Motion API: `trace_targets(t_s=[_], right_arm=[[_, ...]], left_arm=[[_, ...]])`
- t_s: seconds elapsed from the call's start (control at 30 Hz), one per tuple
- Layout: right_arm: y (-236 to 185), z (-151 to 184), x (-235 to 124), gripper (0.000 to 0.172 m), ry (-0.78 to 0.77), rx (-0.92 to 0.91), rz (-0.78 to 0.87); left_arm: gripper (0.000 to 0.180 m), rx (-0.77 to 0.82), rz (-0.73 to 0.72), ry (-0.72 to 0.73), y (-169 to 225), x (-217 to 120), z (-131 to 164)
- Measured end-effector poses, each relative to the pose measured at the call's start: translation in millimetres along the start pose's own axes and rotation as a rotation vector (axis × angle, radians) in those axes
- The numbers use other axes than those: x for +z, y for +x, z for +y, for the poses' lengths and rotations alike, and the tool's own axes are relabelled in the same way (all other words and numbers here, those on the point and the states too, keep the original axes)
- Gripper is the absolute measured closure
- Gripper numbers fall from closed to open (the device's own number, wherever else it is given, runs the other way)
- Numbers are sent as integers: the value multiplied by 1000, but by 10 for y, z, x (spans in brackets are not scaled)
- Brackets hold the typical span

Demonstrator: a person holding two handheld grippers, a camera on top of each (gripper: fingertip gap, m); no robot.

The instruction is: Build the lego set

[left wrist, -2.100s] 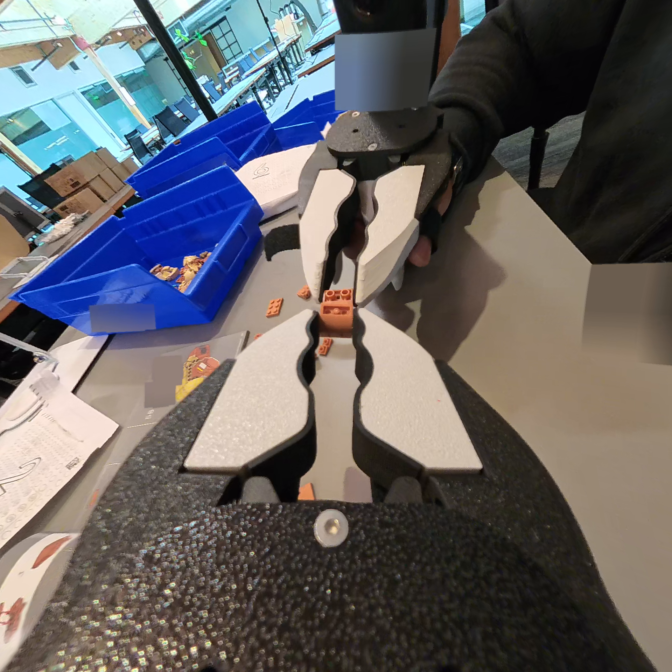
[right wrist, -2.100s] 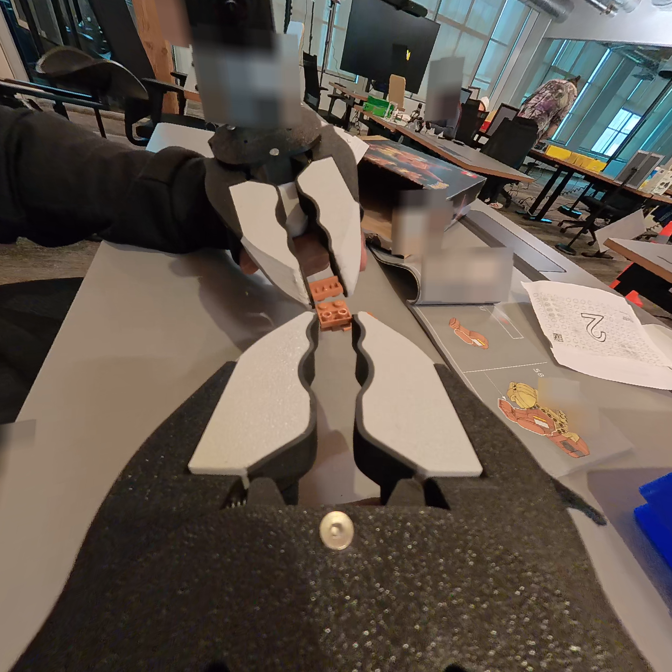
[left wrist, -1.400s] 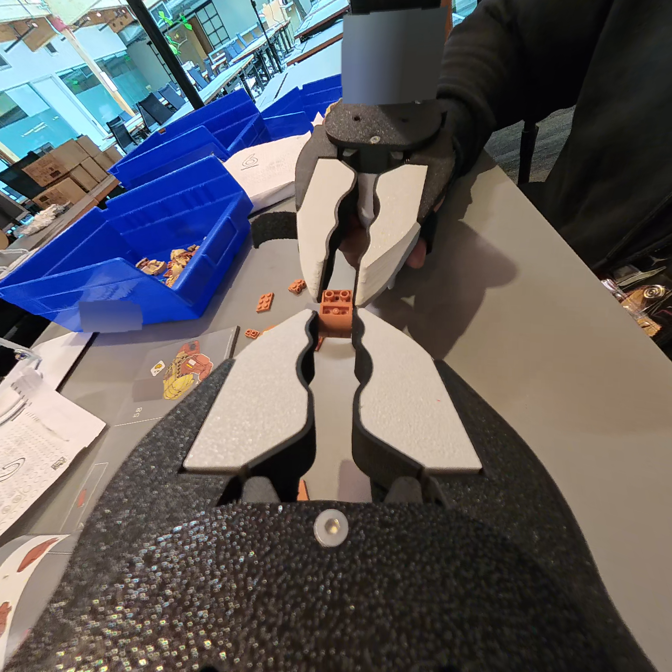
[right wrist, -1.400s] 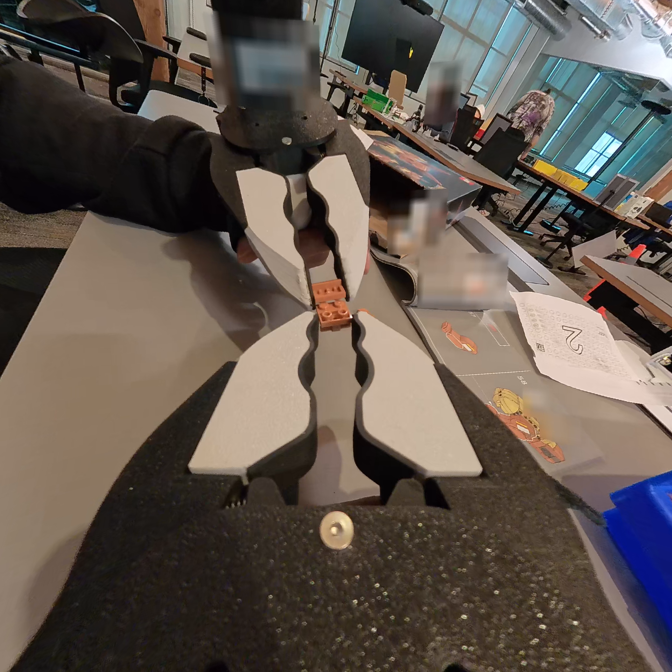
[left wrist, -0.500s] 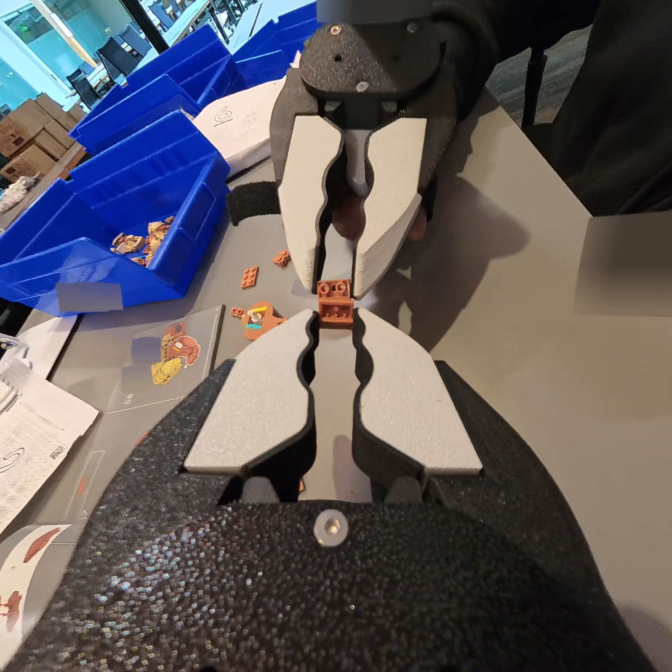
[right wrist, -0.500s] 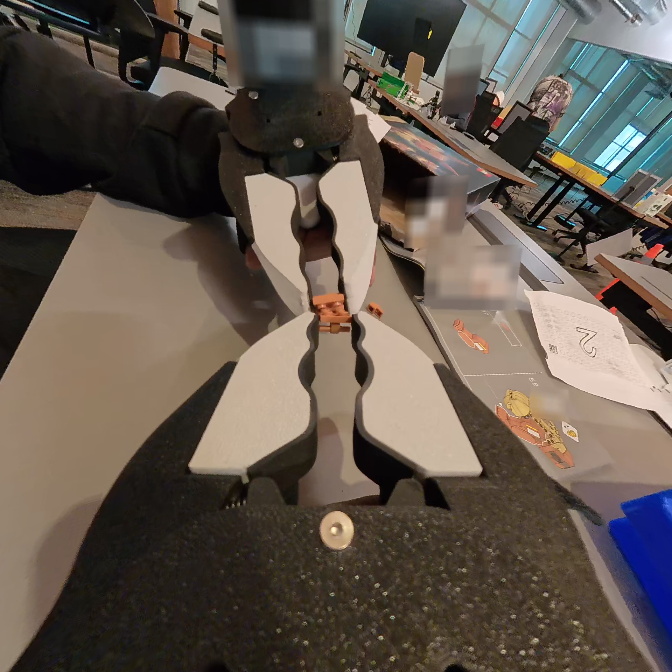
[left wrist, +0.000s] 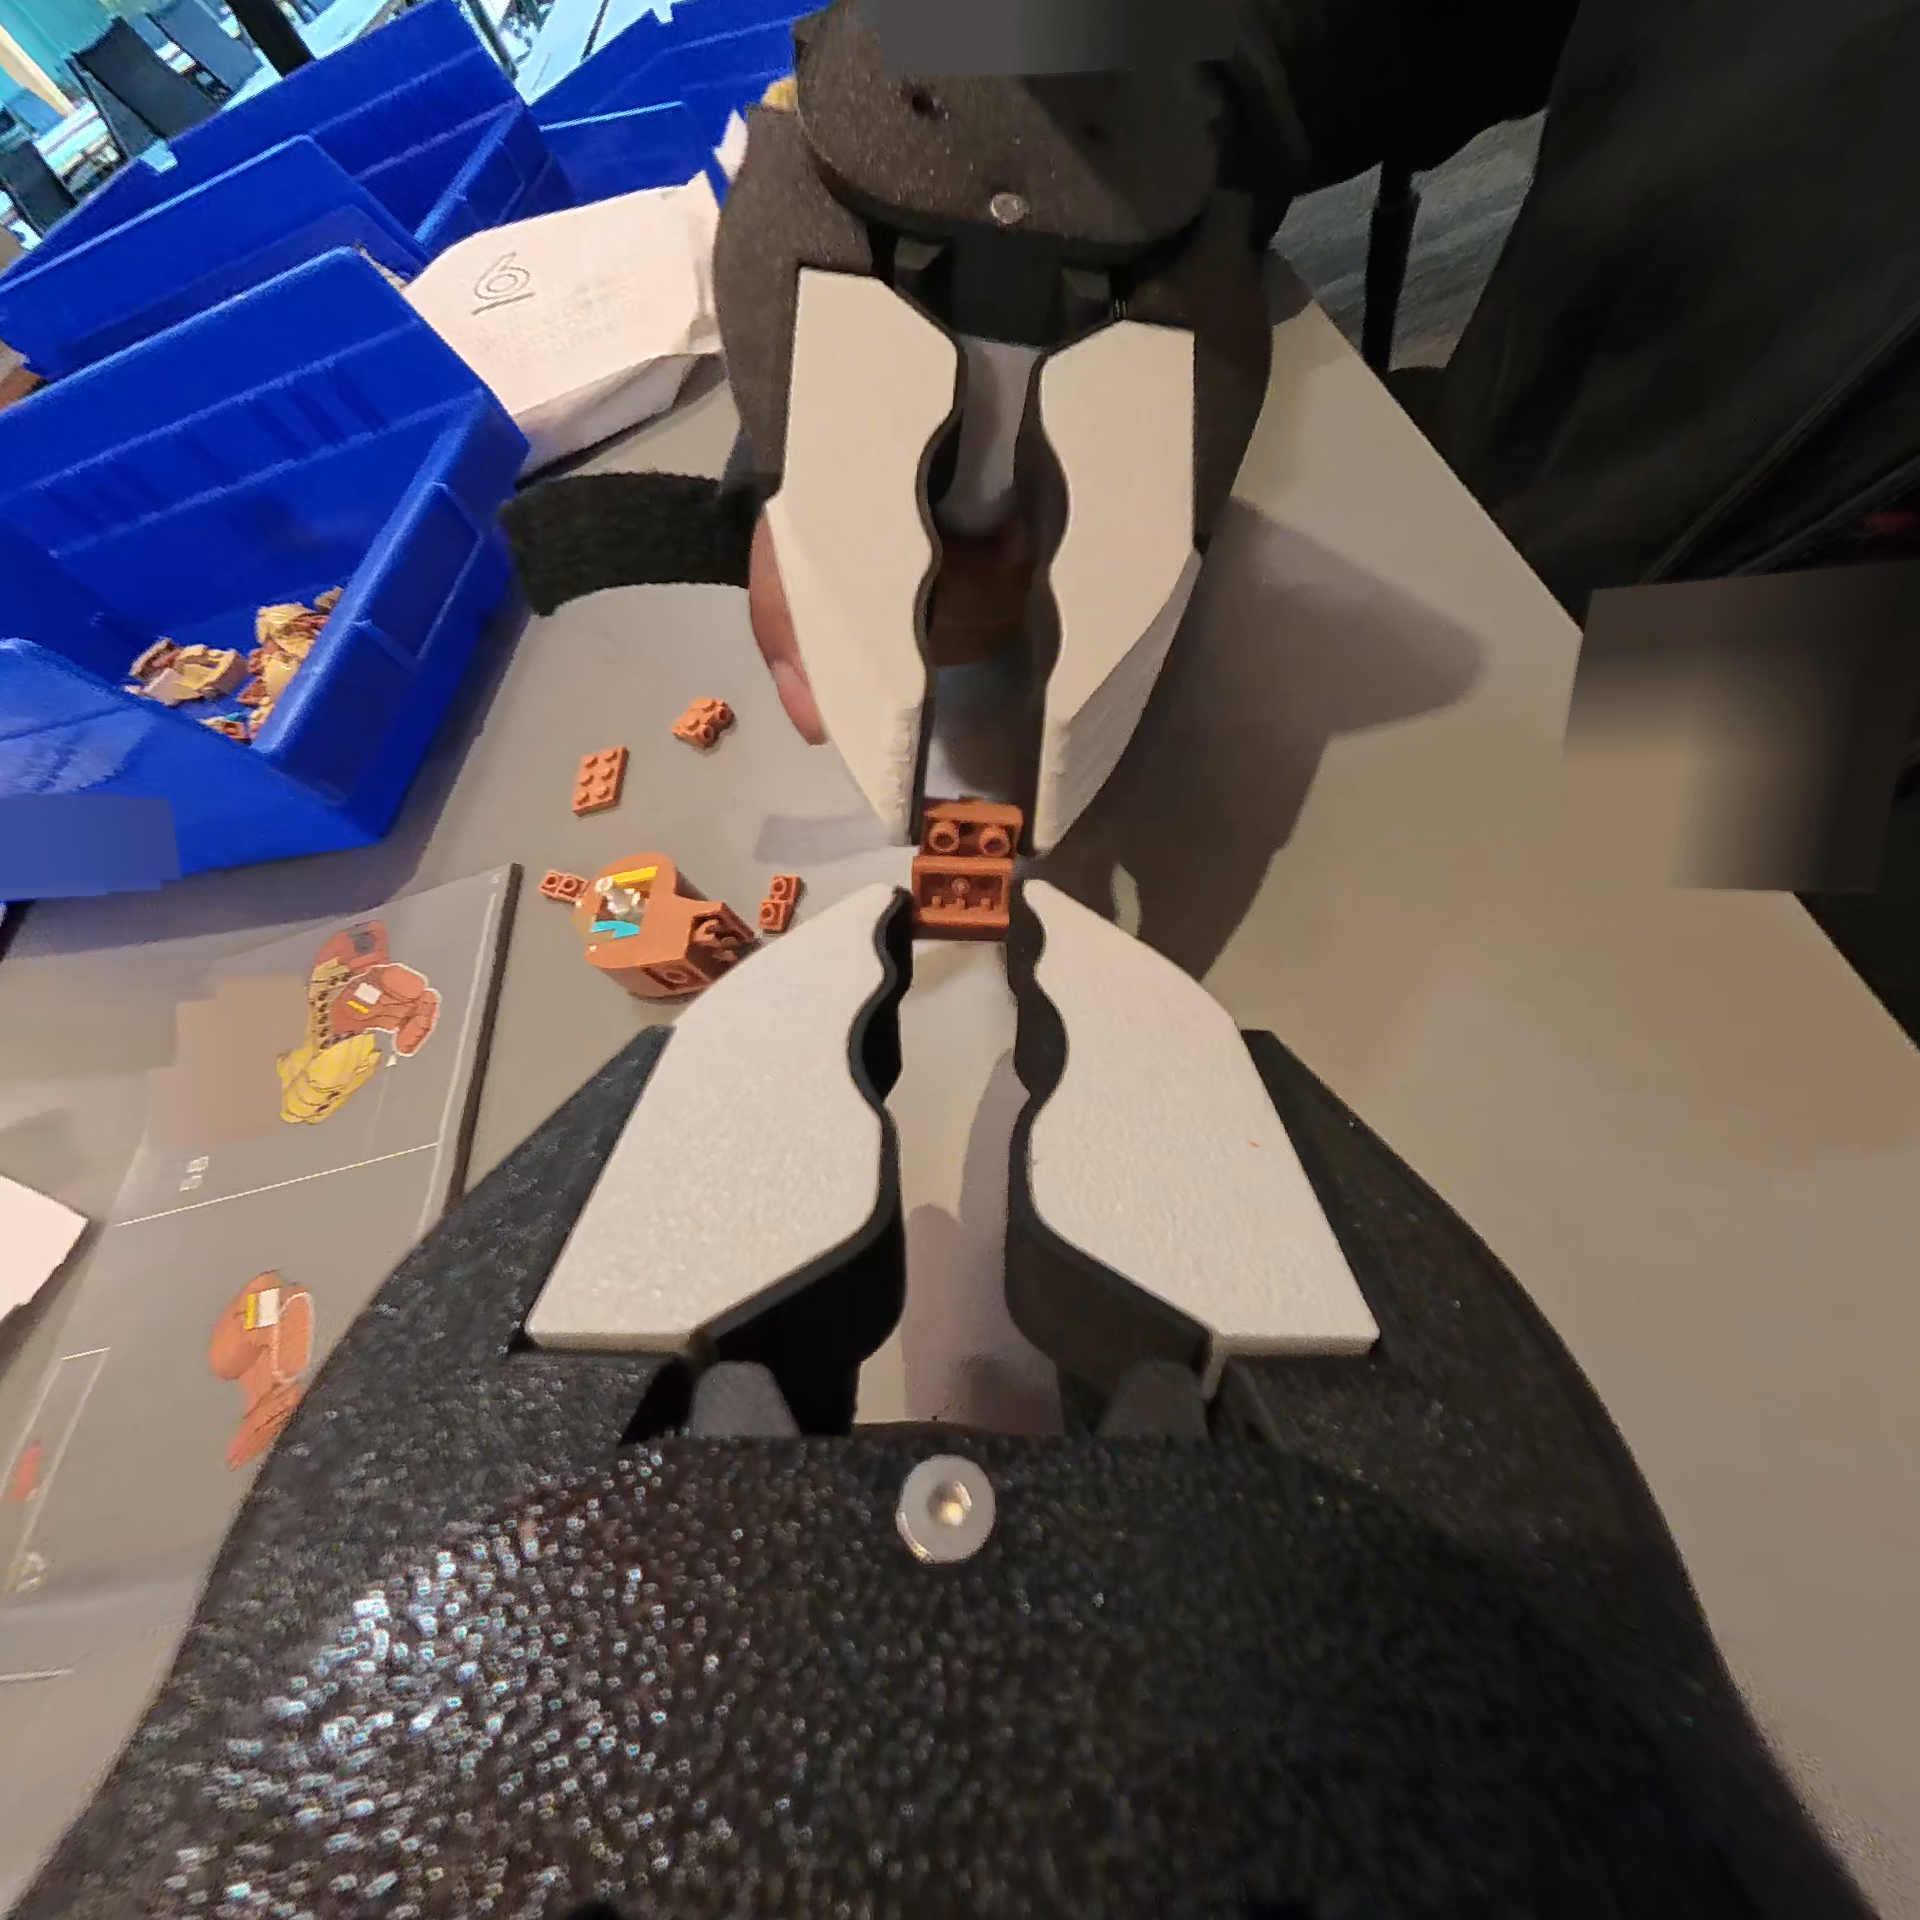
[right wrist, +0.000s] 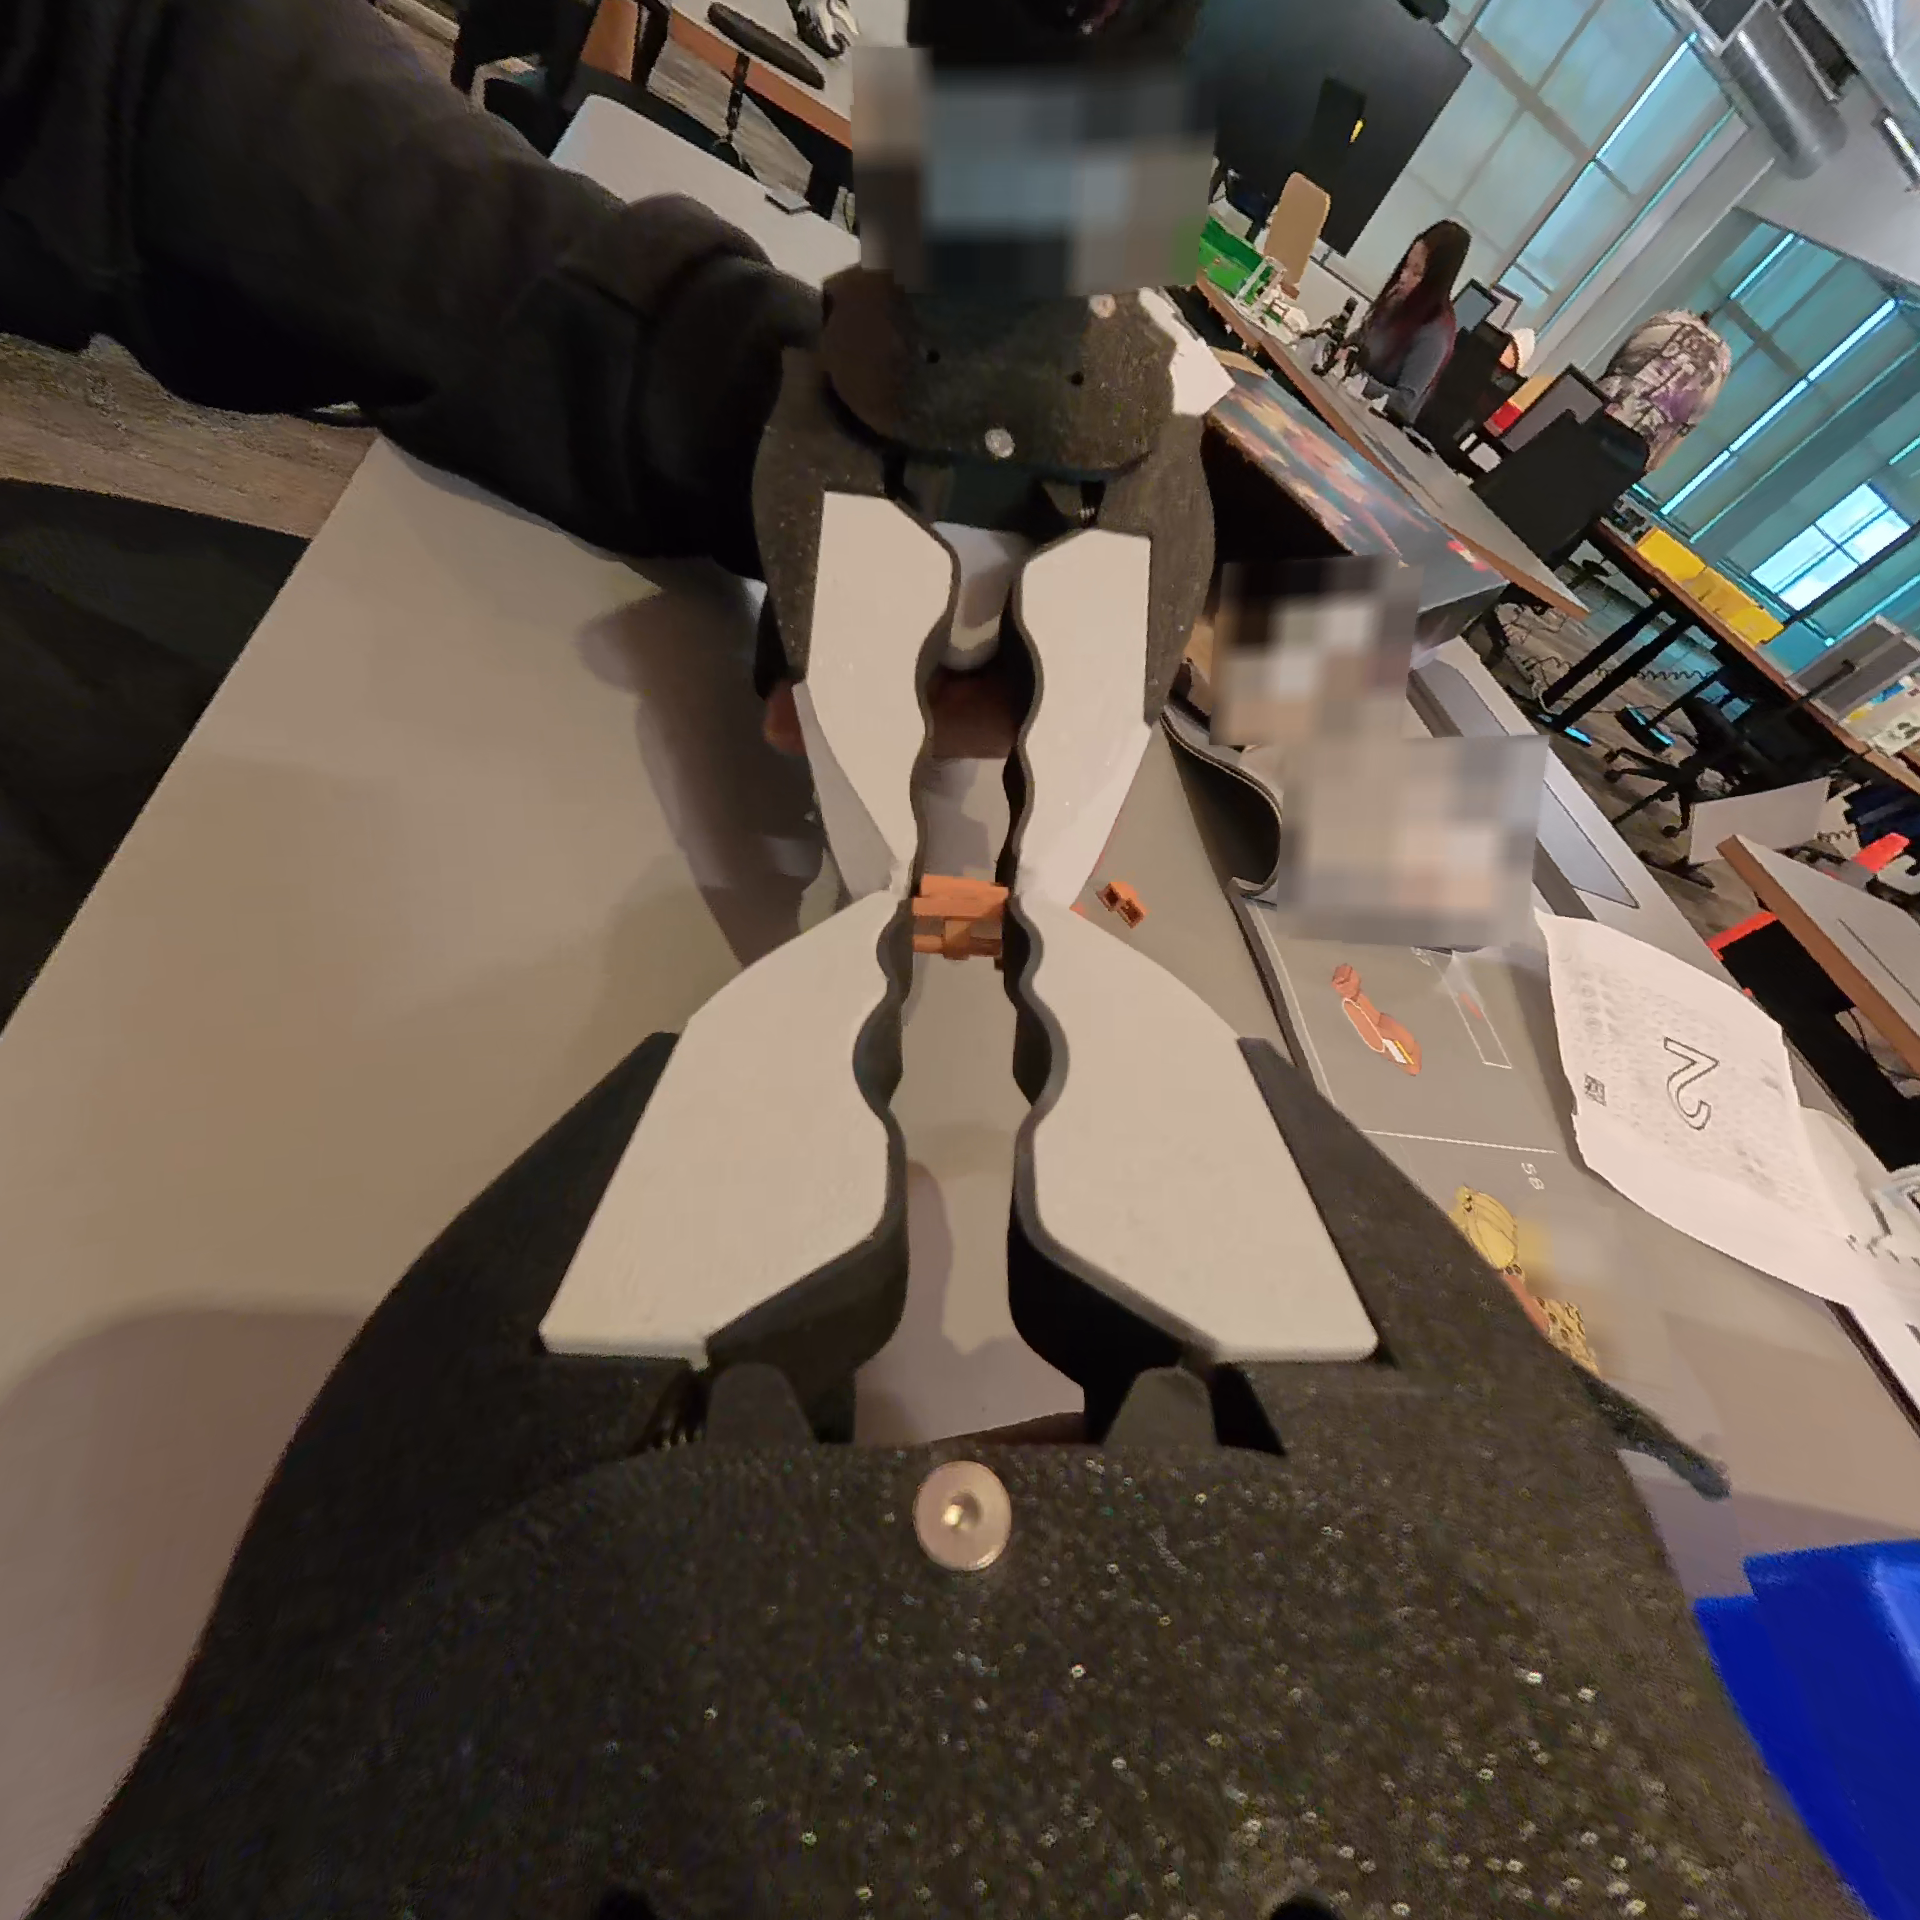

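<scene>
My left gripper [left wrist: 961, 914] is shut on a small reddish-brown brick [left wrist: 961, 902] whose hollow underside faces the camera. My right gripper [left wrist: 971, 821] comes in from above, facing it, and is shut on a second reddish-brown brick [left wrist: 971, 831] with two studs showing. The two bricks touch, one against the other, just above the grey table [left wrist: 1455, 1039]. In the right wrist view my right gripper [right wrist: 956, 940] pinches its brick [right wrist: 961, 943], and the left gripper's brick [right wrist: 951, 896] sits right behind it between the left gripper's fingertips [right wrist: 1049, 862].
Blue bins [left wrist: 260, 468] with loose pieces stand at the left. Loose brown plates [left wrist: 600, 777] and a part-built brown model [left wrist: 655, 930] lie beside an instruction sheet [left wrist: 332, 1029]. A small brick [right wrist: 1122, 902], a printed paper [right wrist: 1683, 1101] and a blue bin corner [right wrist: 1829, 1704] are at the right.
Both grippers stayed shut on their bricks and kept them together. They tipped and drew closer to each other and the table; the left brick's underside now faces its camera.
</scene>
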State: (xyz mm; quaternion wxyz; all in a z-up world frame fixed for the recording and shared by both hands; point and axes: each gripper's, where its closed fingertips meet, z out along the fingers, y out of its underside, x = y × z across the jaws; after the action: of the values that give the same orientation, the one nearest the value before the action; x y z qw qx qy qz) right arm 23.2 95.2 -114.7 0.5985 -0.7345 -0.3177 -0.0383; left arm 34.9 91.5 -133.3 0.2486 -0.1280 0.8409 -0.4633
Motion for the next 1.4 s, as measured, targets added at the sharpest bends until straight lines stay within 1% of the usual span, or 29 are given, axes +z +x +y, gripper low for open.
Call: trace_targets(t_s=[0.17, 0.33, 0.6, 0.93, 1.23, 1.4], right_arm=[[12, -76, -34, 156, 52, 19, -10], [25, -172, -82, 156, 129, 68, -34], [107, -229, -128, 156, 202, 202, -60], [113, -256, -130, 156, 230, 263, -91], [82, -279, -126, 156, 240, 260, -106], [70, -289, -132, 156, 236, 227, -98]], left_arm=[[164, -62, 41, 69, 13, -37, -91], [164, -81, 68, 135, 37, -77, -199], [164, -88, 24, 182, -20, -87, -279], [164, -148, 50, 215, -12, -84, -313], [164, -126, 68, 214, 14, -91, -326], [164, -162, 101, 226, 33, -97, -339]])
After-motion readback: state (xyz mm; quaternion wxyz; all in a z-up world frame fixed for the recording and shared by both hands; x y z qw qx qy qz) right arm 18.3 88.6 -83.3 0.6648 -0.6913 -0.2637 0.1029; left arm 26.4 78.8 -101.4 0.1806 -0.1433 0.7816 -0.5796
